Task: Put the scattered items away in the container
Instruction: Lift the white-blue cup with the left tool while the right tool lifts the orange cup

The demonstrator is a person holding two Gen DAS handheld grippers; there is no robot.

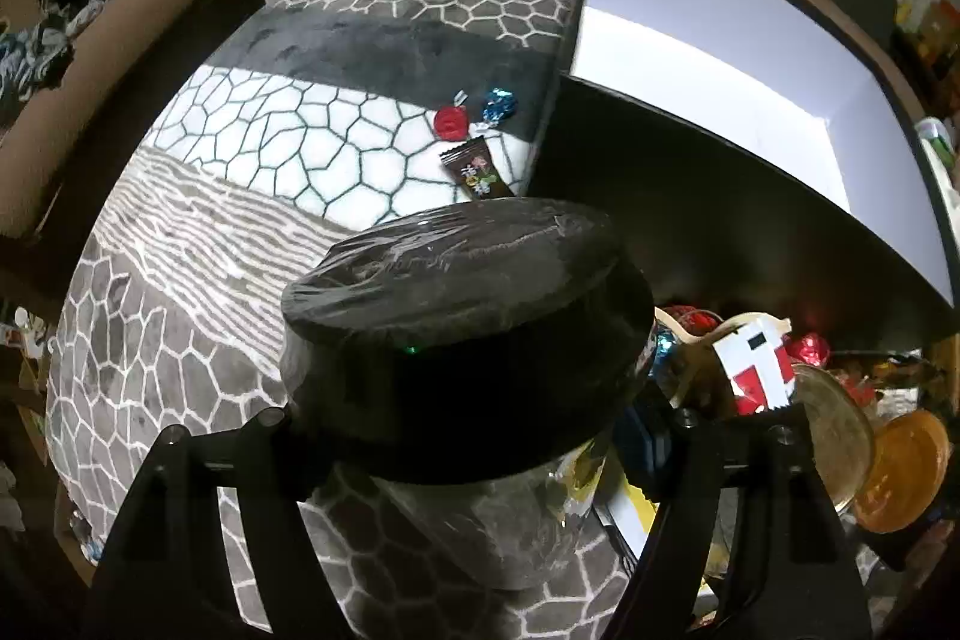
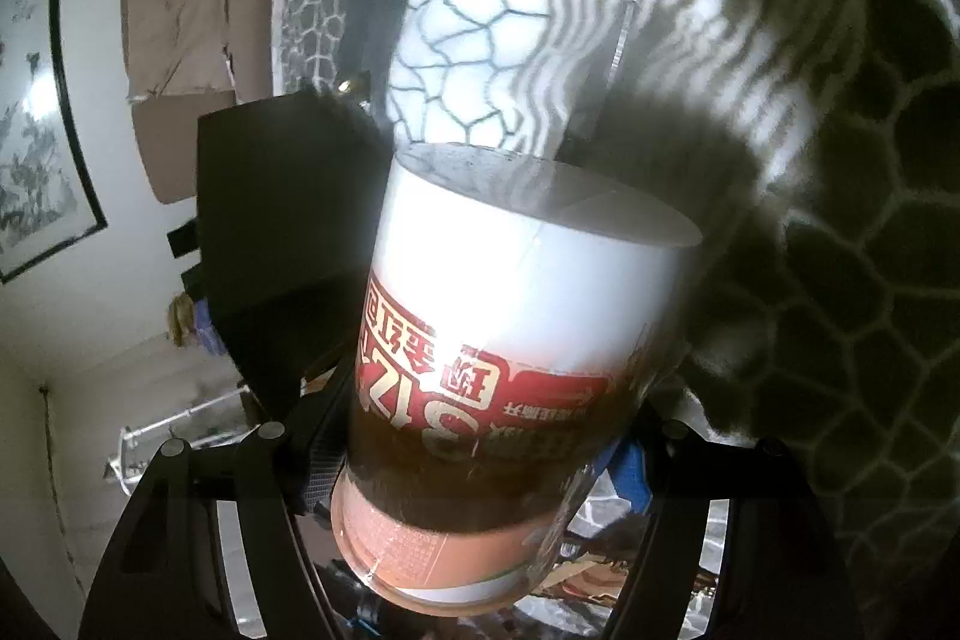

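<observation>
Carry step in hand: black-lidded jar (image 1: 468,340) clamped in left gripper (image 1: 474,436), labelled can (image 2: 516,370) clamped in right gripper (image 2: 480,454) (both jaws spread wide). Next: lowering into open box (image 1: 750,100); sweets (image 1: 474,124) left on rug (image 1: 252,148).

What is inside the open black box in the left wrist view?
The box shows only bare white walls and floor; its near black wall hides the near part of the floor.
</observation>
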